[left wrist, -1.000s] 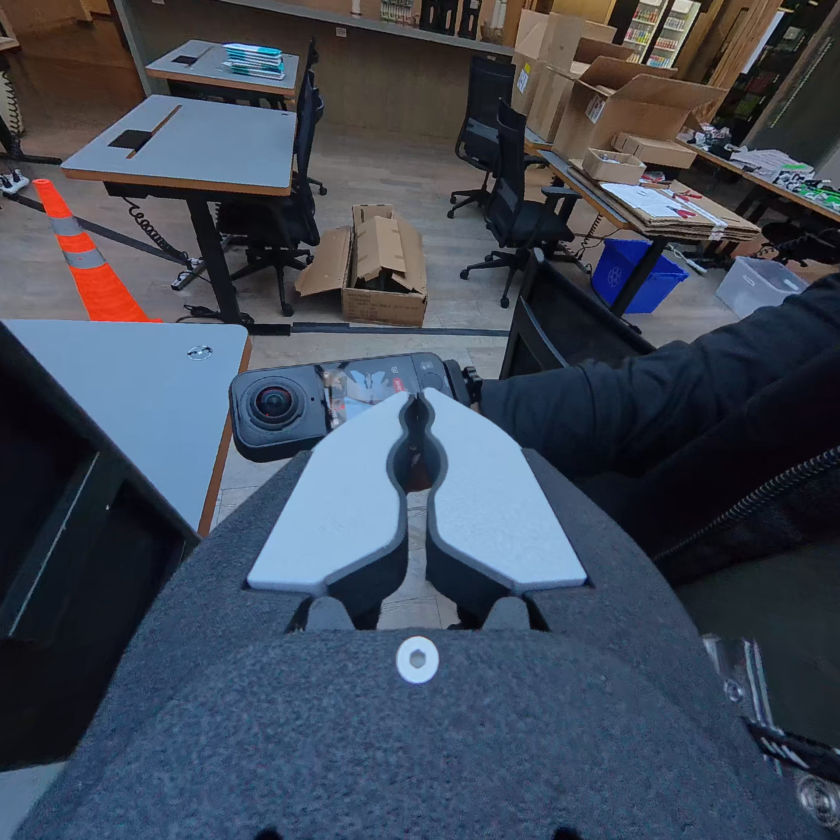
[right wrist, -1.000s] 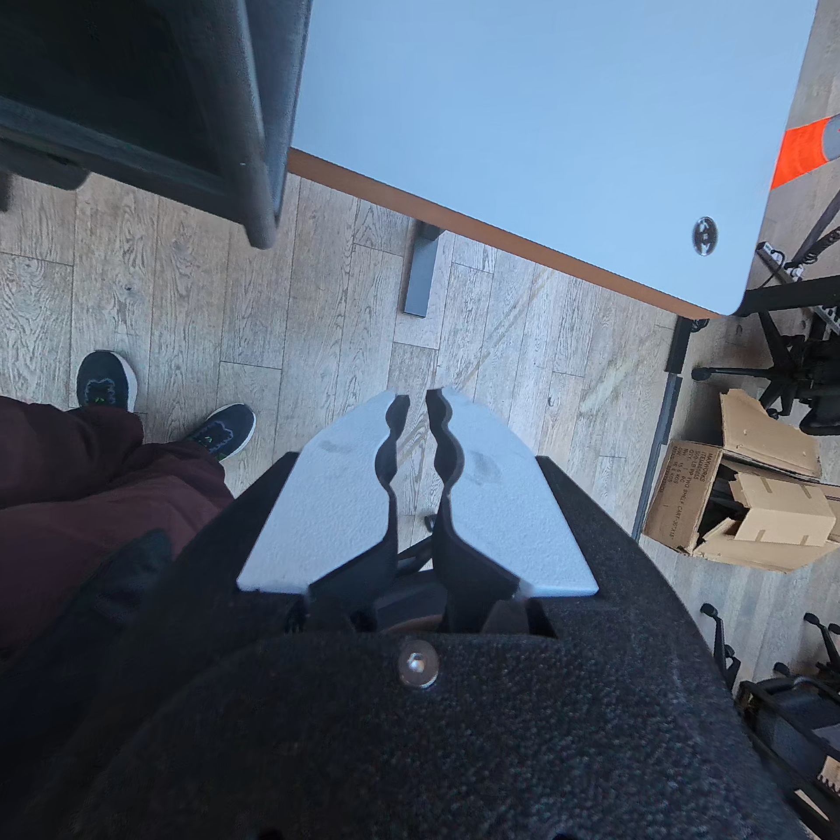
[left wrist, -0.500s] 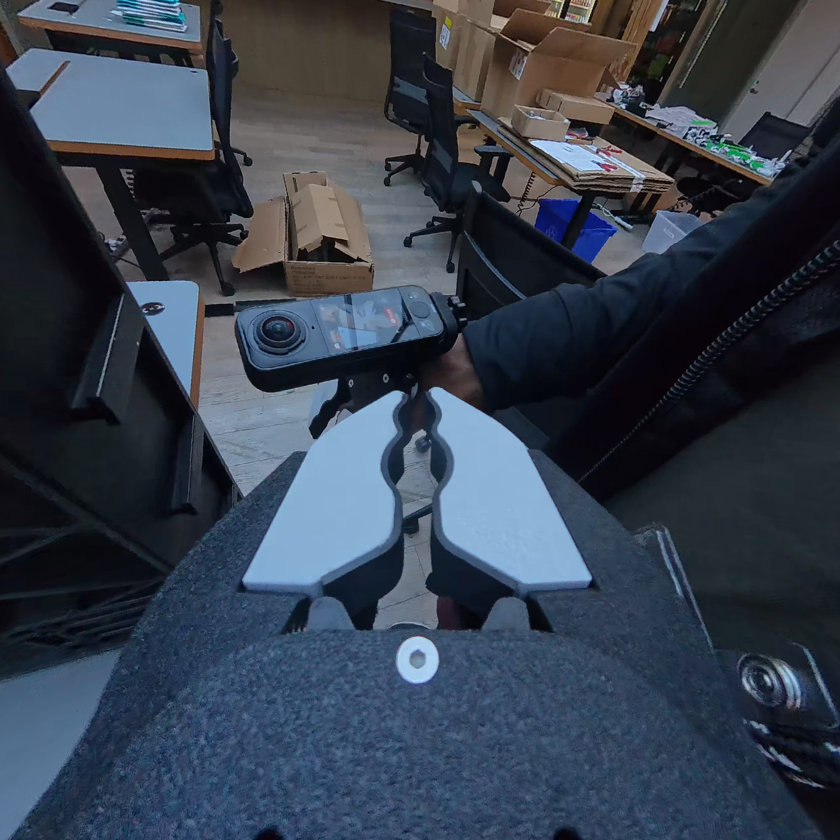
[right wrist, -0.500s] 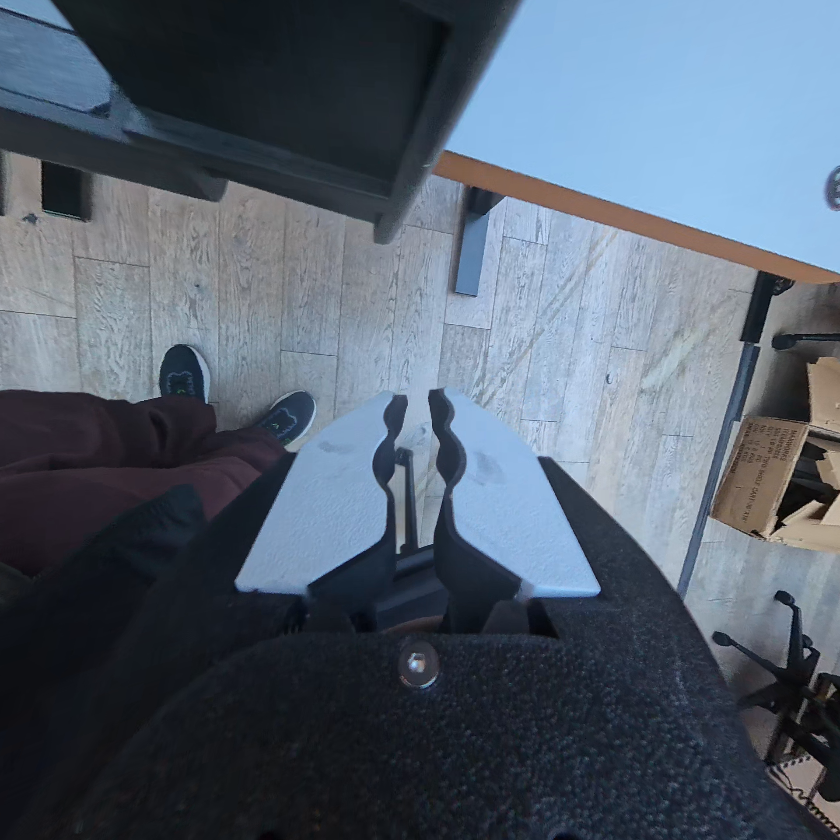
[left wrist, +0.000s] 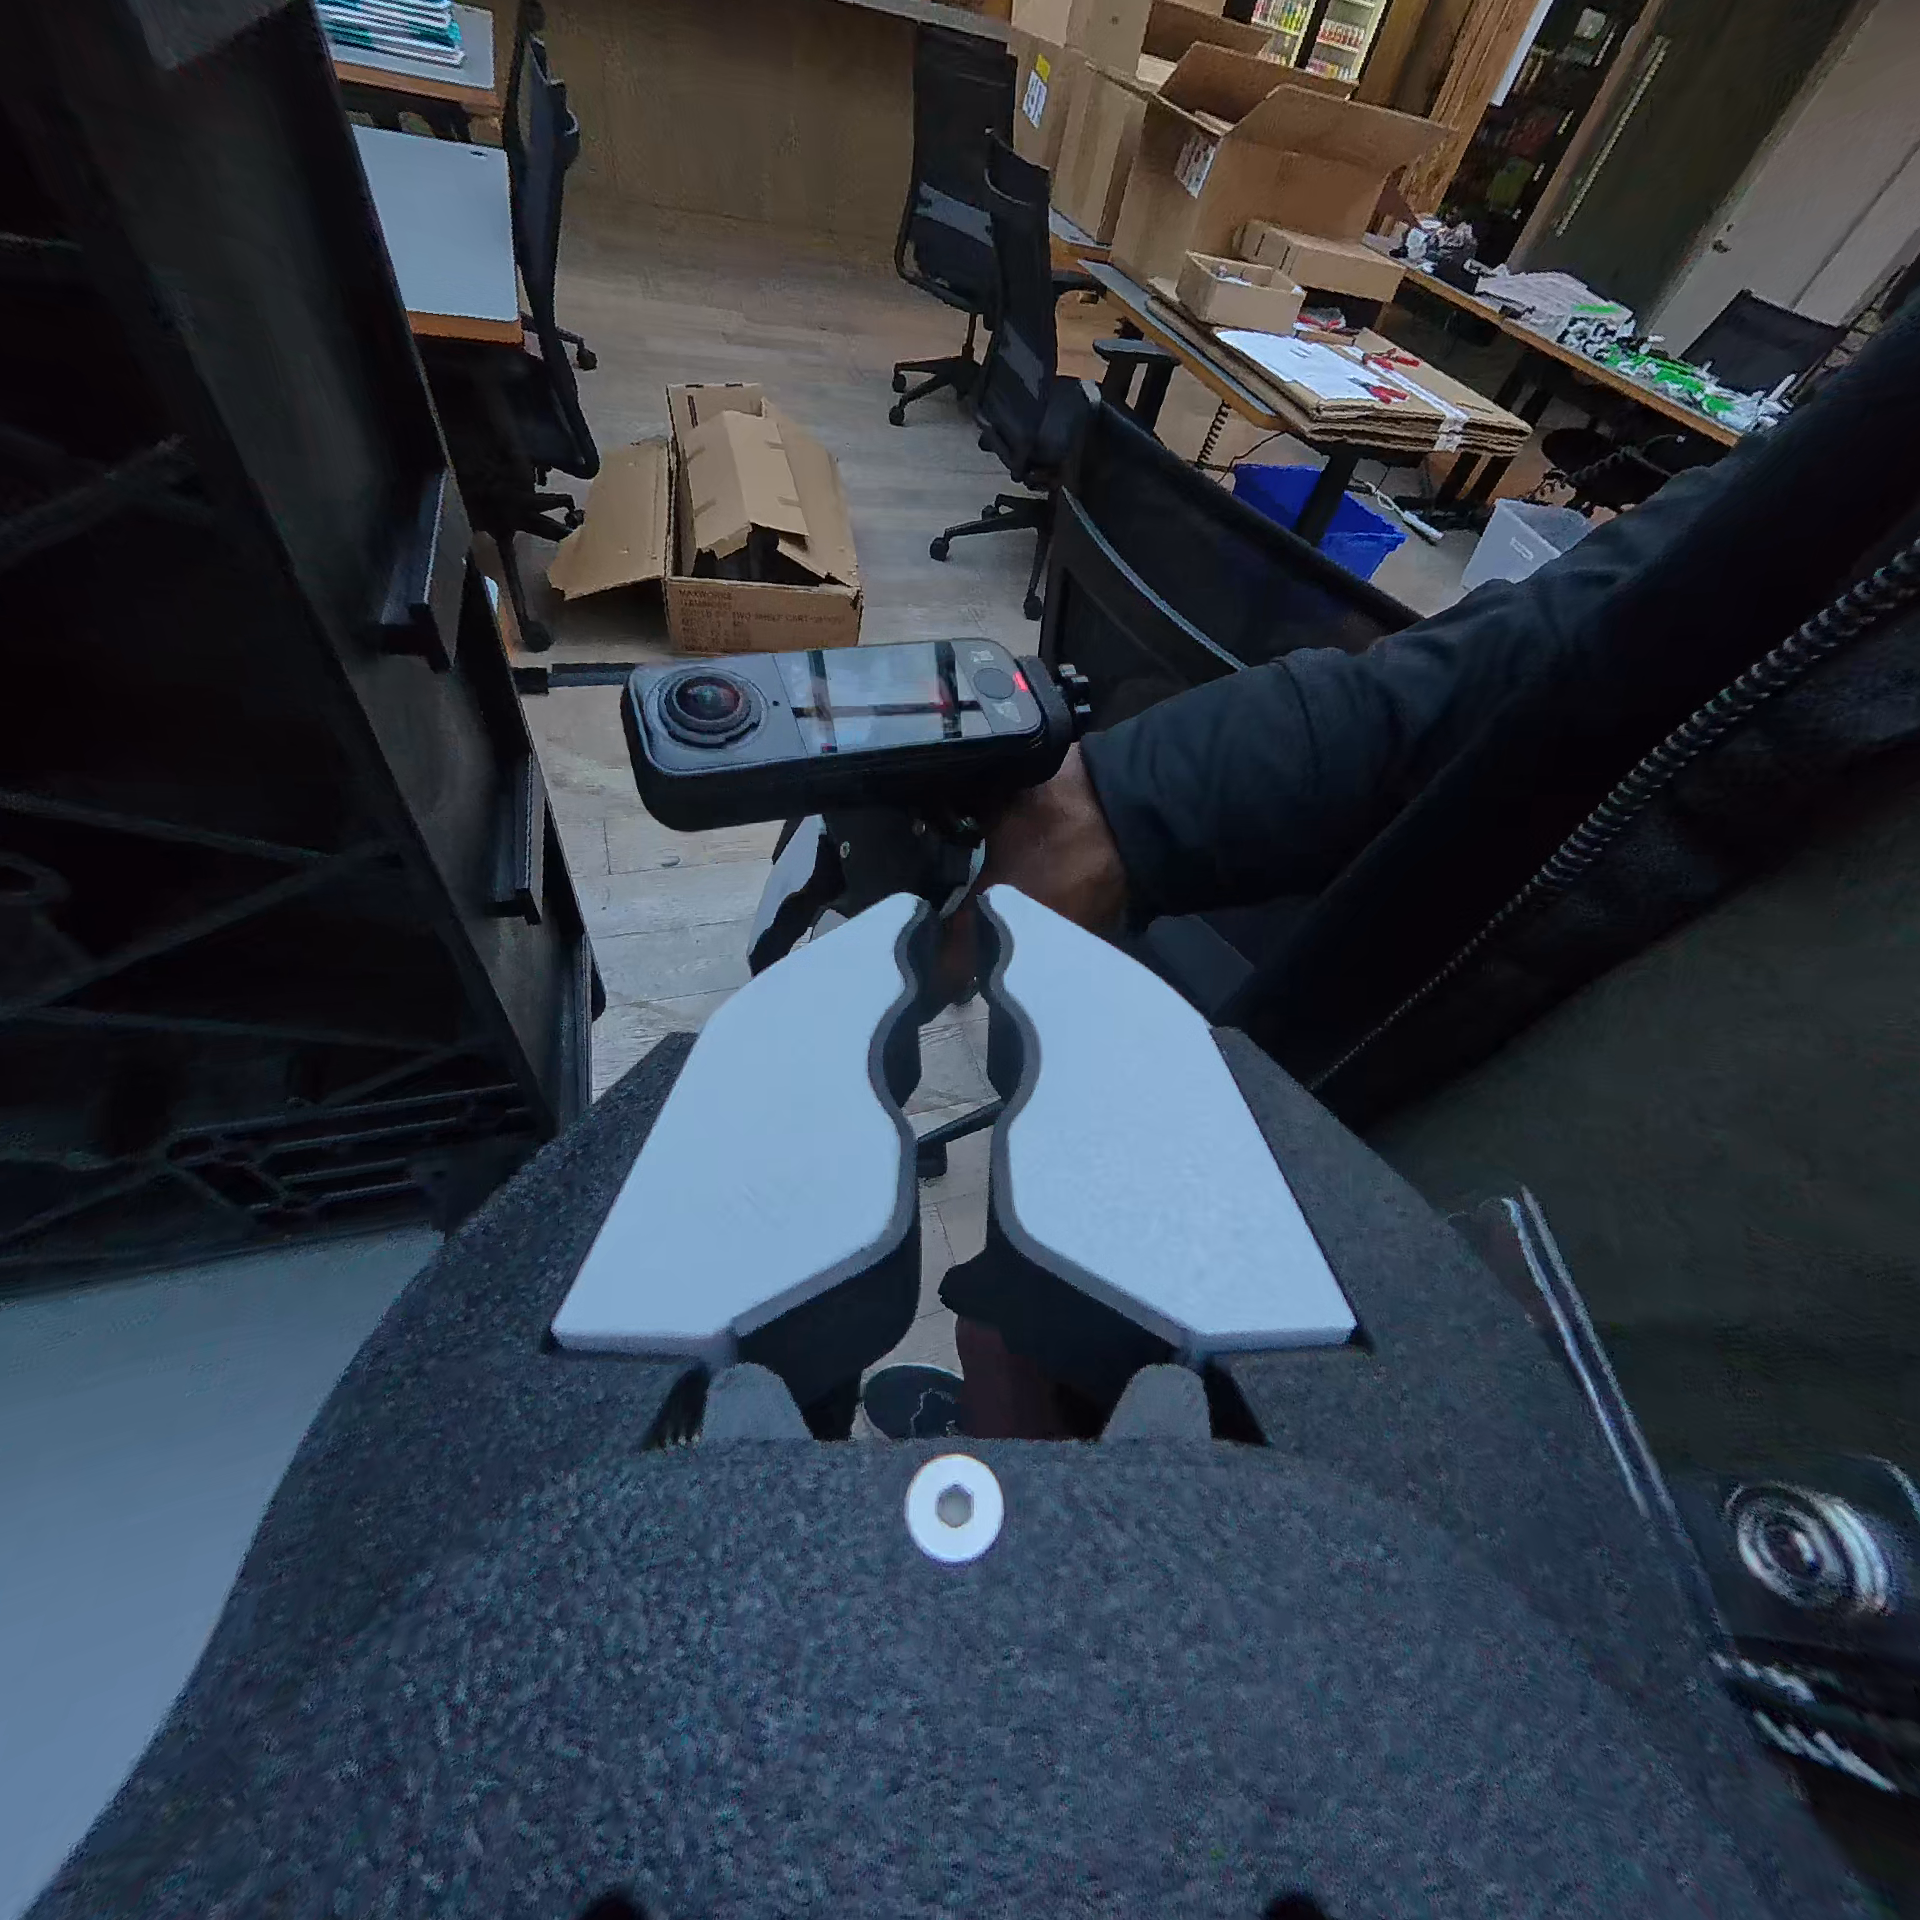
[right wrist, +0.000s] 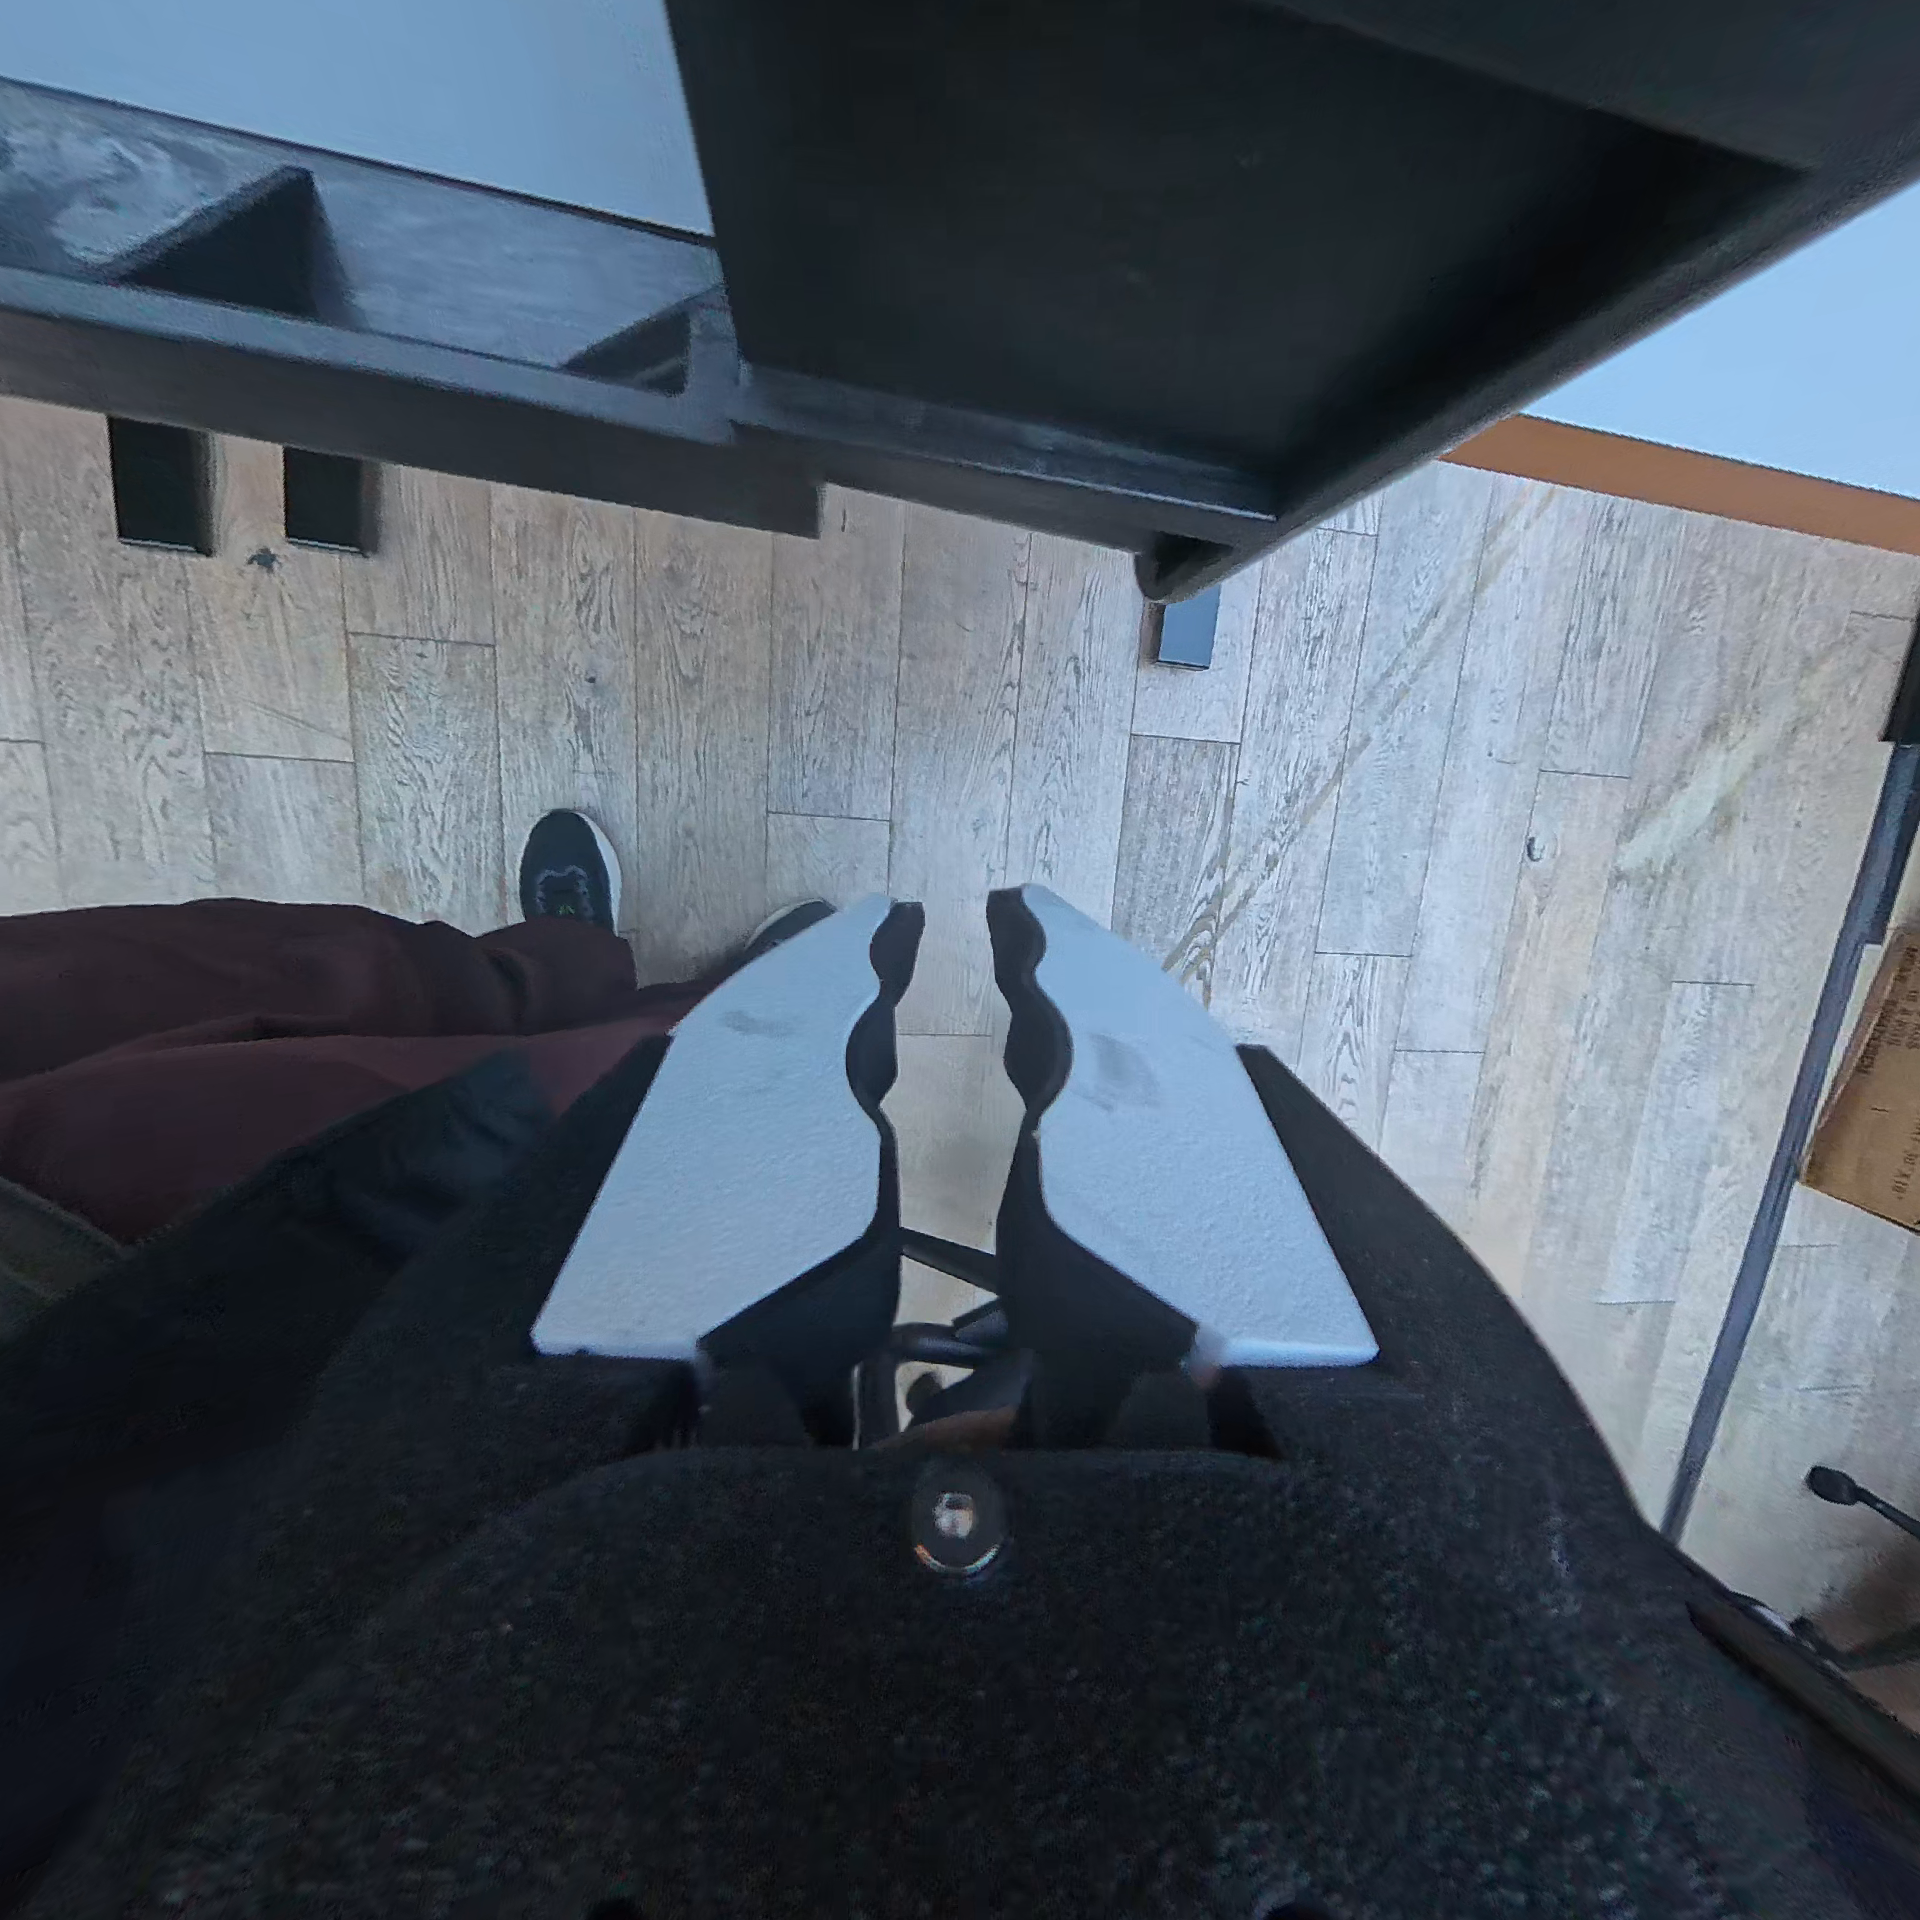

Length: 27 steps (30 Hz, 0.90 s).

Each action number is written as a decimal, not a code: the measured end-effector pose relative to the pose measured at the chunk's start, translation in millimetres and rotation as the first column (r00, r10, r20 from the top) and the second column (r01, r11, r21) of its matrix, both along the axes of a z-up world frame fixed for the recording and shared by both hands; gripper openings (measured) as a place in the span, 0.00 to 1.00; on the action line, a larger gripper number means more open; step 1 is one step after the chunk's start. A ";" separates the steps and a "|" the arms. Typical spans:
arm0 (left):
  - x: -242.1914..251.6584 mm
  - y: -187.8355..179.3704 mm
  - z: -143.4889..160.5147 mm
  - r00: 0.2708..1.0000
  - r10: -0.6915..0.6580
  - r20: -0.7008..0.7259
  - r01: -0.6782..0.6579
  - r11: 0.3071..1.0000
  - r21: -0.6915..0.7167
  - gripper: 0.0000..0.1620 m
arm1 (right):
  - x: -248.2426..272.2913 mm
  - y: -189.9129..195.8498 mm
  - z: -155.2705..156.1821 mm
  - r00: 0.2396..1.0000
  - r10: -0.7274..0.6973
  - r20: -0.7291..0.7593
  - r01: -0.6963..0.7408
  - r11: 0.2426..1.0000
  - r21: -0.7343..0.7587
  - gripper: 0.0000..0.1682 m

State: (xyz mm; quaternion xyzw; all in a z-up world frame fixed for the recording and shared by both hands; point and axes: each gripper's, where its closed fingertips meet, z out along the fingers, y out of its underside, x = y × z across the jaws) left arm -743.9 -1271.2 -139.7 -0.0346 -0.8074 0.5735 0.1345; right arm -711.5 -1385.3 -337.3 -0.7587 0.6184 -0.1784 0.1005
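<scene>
While both tools, left (left wrist: 954, 914) and right (right wrist: 954, 914), stand slightly spread and empty, a torn cardboard box (left wrist: 764, 520) lies open.

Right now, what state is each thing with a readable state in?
left gripper: narrow gap, holding nothing
right gripper: slightly open, empty, over the wood floor
camera: screen lit, lying sideways
cardboard box: flaps open, on the floor

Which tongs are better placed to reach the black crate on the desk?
Right, probably: the black crate lies ahead of the right tongs; the left tongs point past it, toward a black camera.
</scene>
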 end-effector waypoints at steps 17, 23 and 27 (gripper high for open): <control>12.9 30.8 -19.6 0.995 0.069 -0.077 -0.070 0.998 -0.004 0.05 | -34.4 9.5 -54.4 0.996 -0.048 -0.071 0.054 0.996 0.075 0.15; 15.6 25.7 -19.7 0.992 0.083 -0.097 -0.084 0.996 -0.006 0.06 | -28.6 23.4 -60.4 0.998 0.000 -0.066 0.007 0.995 0.103 0.15; 17.2 21.1 -16.4 0.990 0.093 -0.105 -0.096 0.995 -0.021 0.06 | -23.9 23.9 -55.7 0.999 0.017 -0.048 -0.012 0.995 0.102 0.15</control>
